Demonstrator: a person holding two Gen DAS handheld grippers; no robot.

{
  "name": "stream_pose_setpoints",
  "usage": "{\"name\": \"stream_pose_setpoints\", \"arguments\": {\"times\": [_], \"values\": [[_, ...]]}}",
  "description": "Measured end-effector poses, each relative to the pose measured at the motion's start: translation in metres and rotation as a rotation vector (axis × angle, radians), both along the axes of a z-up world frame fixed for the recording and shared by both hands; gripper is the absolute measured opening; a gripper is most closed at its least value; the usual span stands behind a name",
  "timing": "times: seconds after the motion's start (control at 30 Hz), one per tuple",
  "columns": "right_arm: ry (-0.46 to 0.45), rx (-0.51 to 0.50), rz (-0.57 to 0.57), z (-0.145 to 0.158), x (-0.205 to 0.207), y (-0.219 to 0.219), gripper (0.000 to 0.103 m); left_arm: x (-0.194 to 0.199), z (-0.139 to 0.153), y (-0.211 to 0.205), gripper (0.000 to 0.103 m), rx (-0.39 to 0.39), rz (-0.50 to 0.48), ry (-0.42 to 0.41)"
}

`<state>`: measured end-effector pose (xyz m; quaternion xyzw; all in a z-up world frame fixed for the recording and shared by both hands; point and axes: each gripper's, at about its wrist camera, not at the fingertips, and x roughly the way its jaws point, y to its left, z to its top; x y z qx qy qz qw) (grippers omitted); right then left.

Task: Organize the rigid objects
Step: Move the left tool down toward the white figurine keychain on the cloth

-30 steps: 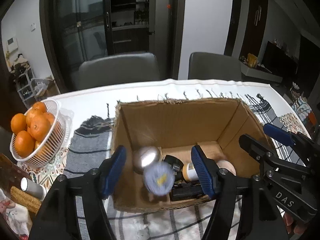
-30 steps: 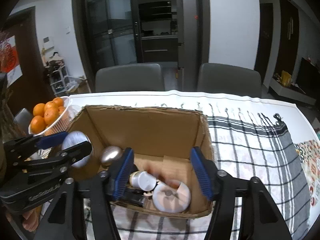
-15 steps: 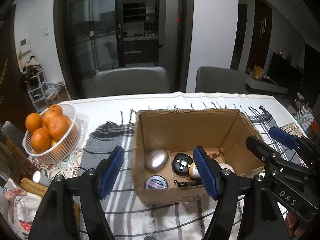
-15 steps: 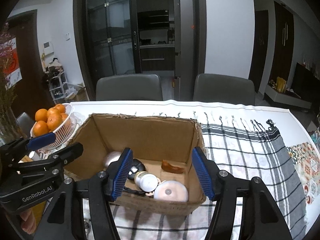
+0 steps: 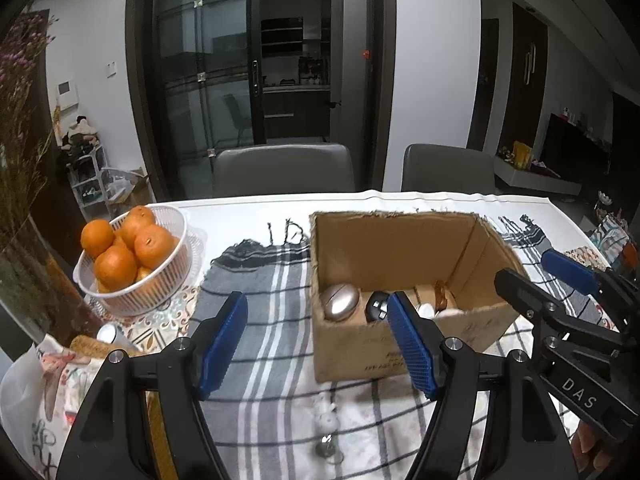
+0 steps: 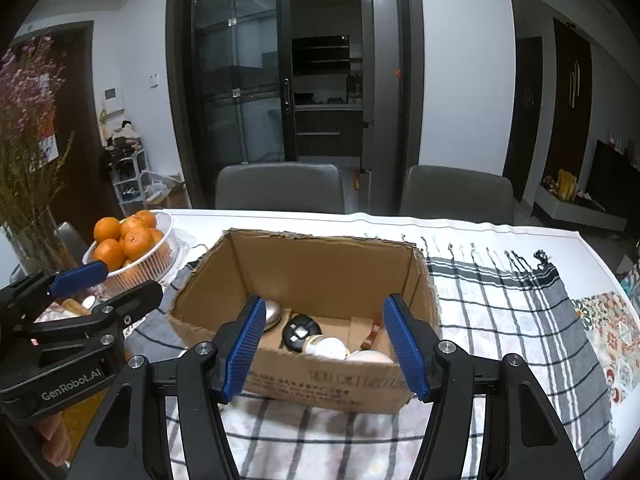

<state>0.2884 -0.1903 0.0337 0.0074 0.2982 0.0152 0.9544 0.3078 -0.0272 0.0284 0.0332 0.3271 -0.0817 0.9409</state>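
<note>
Cardboard box [image 5: 404, 344] sits open-topped on a checked cloth [image 5: 276, 320] over the table, in front of two grey chairs [image 6: 280, 186].

Box contents, seen from both wrist views: a silver egg-shaped object [image 5: 341, 302] at the left end of the floor; a black round item [image 6: 301, 330] beside it; a white-capped bottle [image 6: 326, 347] lying on its side; a white round item [image 6: 370, 357] against the near wall; a small brown piece [image 6: 374, 334] towards the right. Items lie close together; exact contacts between them cannot be told.

Left gripper [image 5: 318, 346]: jaws parted wide, nothing between the blue pads. It is held above the cloth on the near-left side of the box, clear of the box wall.

Right gripper [image 6: 325, 346]: jaws parted, nothing clamped. It is held in front of the box's near wall, pads framing the opening in view but not touching it.

Off to the left: white basket [image 5: 160, 288] of oranges [image 5: 152, 246]. A small metal trinket [image 5: 329, 440] lies on the cloth near the left gripper.
</note>
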Motion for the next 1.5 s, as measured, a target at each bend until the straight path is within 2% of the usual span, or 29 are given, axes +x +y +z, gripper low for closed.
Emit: {"name": "stream_pose_setpoints", "arguments": {"times": [0.3,0.73,1.5], "values": [[0.014,-0.009,0.017,-0.012,-0.018,0.013,0.062,-0.018,-0.022,0.011,0.072,-0.001,0.009,0.051],[0.115,0.013,0.021,-0.052,-0.027,0.010,0.062,-0.025,-0.071,0.007,0.072,0.004,0.012,0.174],[0.295,0.030,0.009,-0.123,-0.021,0.002,0.062,-0.006,-0.151,-0.007,0.069,0.006,0.003,0.373]]}}
